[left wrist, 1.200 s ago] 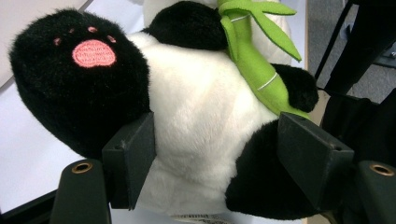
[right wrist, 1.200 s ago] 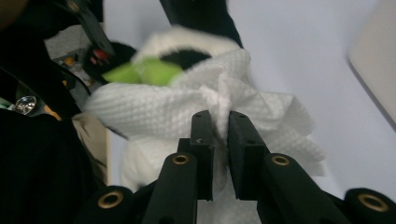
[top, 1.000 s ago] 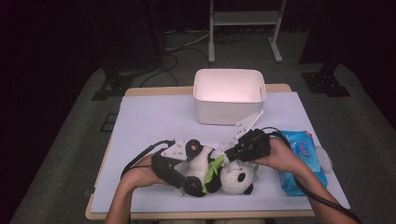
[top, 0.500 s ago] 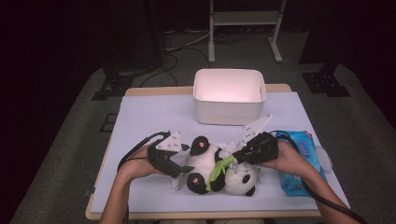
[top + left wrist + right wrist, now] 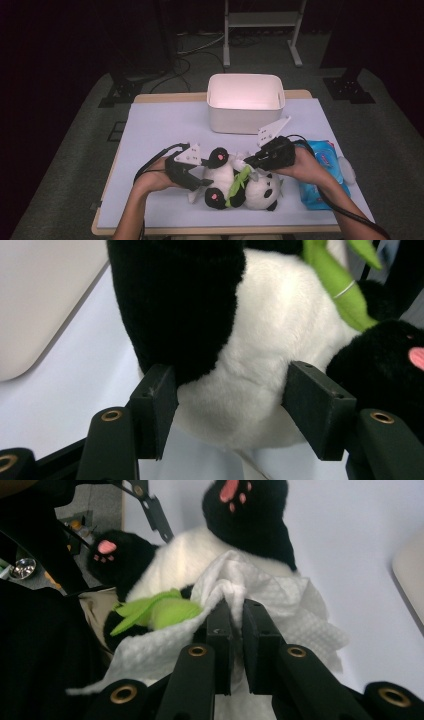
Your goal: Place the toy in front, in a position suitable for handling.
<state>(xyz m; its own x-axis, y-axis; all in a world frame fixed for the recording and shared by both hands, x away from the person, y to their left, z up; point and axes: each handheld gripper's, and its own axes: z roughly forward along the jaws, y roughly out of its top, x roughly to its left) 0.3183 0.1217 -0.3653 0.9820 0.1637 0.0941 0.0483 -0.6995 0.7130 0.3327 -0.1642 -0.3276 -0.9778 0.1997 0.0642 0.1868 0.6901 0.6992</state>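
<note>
High view: one toy panda (image 5: pixel 235 182) is seen lying on its back on the table (image 5: pixel 160 130), between two grippers. The left gripper (image 5: pixel 200 182) is placed at the panda's lower body and the right gripper (image 5: pixel 250 162) just above its chest. In the left gripper view, the white belly (image 5: pixel 260 365) is framed by the two jaws, about half open and just brought closer together; the belly is touched on both sides, but whether it is squeezed cannot be told. In the right gripper view, one white wipe (image 5: pixel 250 600) is pinched between jaws almost fully shut, and it is draped over the panda's belly beside one green leaf (image 5: pixel 155 611). Two pink paw pads are seen beyond those jaws. One white tub (image 5: pixel 245 102) stands beyond both grippers, and one blue pack of wipes (image 5: pixel 325 170) lies beneath the right hand (image 5: pixel 305 170).
</note>
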